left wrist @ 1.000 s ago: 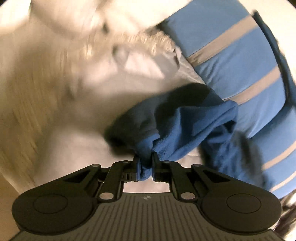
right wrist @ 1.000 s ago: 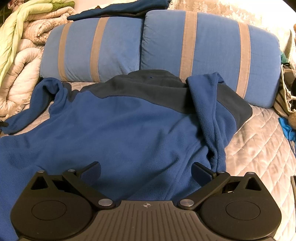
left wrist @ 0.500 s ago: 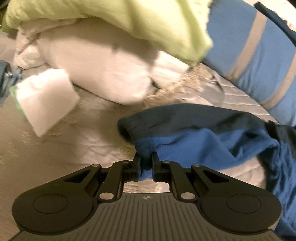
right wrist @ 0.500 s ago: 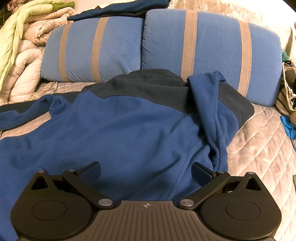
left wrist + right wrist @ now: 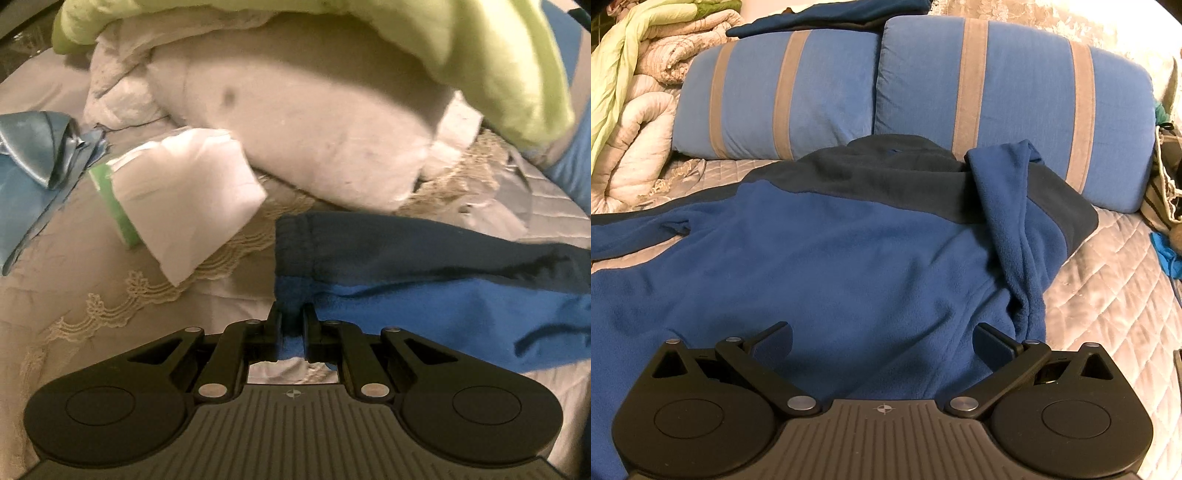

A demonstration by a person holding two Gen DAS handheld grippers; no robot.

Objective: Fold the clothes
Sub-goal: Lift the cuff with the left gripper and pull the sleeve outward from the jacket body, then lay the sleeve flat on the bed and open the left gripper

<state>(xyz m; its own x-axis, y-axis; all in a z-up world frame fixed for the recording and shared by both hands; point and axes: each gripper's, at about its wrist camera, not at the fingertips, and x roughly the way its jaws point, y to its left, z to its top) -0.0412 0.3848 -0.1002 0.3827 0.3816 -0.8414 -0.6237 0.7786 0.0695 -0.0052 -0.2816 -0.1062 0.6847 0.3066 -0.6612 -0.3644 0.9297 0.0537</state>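
A blue fleece jacket (image 5: 849, 266) with a dark navy yoke lies spread on the bed. Its right sleeve (image 5: 1008, 221) is folded over the body. Its left sleeve (image 5: 631, 240) stretches out flat to the left. In the left wrist view my left gripper (image 5: 293, 317) is shut on the blue edge of that sleeve's cuff (image 5: 306, 254), low over the bedspread. My right gripper (image 5: 882, 338) is open and empty, hovering just above the jacket's lower body.
Two blue pillows with tan stripes (image 5: 997, 96) stand behind the jacket, dark folded clothes (image 5: 831, 14) on top. A pile of white and green quilts (image 5: 332, 110) lies at the left. A white folded packet (image 5: 184, 192) and light blue satin cloth (image 5: 33, 155) lie near the cuff.
My left gripper has pulled the sleeve outward to the left, straightening it flat on the bed. The right gripper has stayed open and still.
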